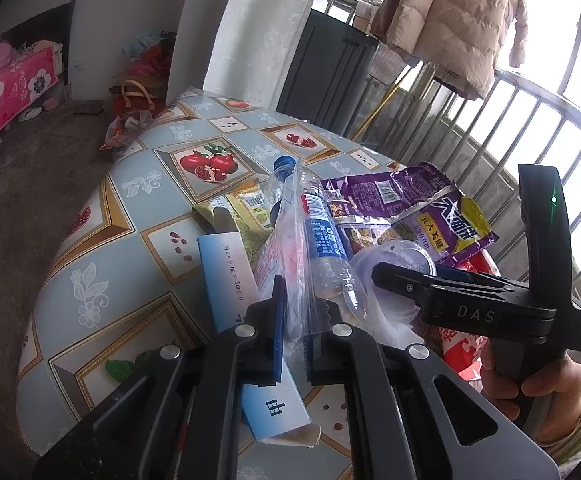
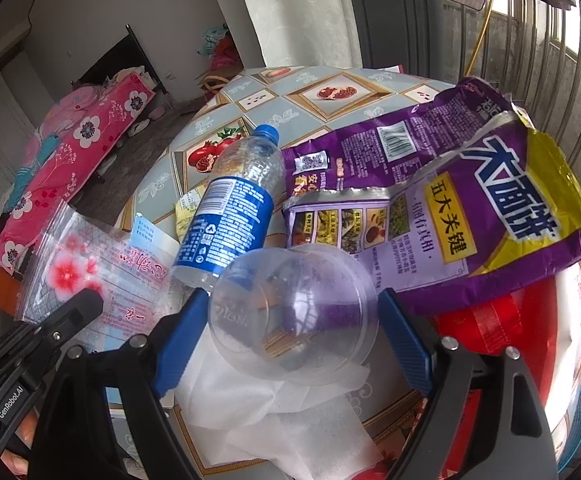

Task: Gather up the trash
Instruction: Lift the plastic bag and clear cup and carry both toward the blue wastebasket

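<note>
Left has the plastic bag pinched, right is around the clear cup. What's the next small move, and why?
Probably close the right hand-held gripper on the clear cup. Its blue fingers stand wide on either side of the cup, which lies on its side on a white tissue, apparently not yet squeezed. The left hand-held gripper is already shut on the plastic bag, so it can wait.

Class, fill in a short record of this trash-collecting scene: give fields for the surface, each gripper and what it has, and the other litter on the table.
surface: table under a fruit-print cloth
left gripper: shut on a clear plastic bag with a pink flower print
right gripper: open, jaws on either side of a clear plastic cup lying on its side, not gripped
under the cup: white tissue
other litter: water bottle with blue cap, lying down; purple snack wrapper; blue and white box
</note>
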### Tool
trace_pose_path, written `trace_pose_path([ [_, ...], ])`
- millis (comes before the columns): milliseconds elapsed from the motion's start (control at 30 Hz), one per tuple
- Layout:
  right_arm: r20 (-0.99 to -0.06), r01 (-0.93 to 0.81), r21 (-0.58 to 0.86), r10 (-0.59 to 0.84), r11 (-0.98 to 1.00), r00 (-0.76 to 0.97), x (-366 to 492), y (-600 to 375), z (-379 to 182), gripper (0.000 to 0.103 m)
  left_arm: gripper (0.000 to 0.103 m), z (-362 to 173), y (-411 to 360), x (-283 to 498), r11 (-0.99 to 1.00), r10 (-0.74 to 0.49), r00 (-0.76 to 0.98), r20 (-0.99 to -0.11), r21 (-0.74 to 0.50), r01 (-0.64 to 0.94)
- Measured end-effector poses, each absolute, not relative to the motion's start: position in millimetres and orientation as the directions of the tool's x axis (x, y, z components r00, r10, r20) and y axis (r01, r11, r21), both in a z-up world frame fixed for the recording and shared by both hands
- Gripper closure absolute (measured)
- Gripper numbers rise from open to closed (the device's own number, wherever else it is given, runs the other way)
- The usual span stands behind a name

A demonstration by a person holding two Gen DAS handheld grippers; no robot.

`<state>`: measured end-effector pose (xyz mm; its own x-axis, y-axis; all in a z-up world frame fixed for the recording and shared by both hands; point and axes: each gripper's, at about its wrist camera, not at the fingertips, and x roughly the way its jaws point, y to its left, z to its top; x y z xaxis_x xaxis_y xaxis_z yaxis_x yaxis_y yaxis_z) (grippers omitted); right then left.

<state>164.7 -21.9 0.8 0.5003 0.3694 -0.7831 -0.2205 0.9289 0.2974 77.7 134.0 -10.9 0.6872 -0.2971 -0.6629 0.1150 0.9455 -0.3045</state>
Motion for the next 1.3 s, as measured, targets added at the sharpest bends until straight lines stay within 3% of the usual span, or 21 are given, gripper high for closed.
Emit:
trace_pose_path([
  [533,-0.717,-0.238,0.341,0.415,0.91,0.561,139,-36,39,0.02,0.1,24,129,58,0.943,-0.306,0.768,-0.562,-0.288,0.166],
  [1067,-0.552,-0.34,0.492,0.589,0.802,0.59,118,-69,107,0.02,0.1,77,115,40,0.956,-0.238,0.855,-0.461,-0.267,0.122],
  [1300,-0.501,-0.299,0.478,0.535,0.826,0.68,95,-113,137,0.02,0.1,92,91,45,0.932,-0.314,0.845,-0.432,-0.309,0.188],
])
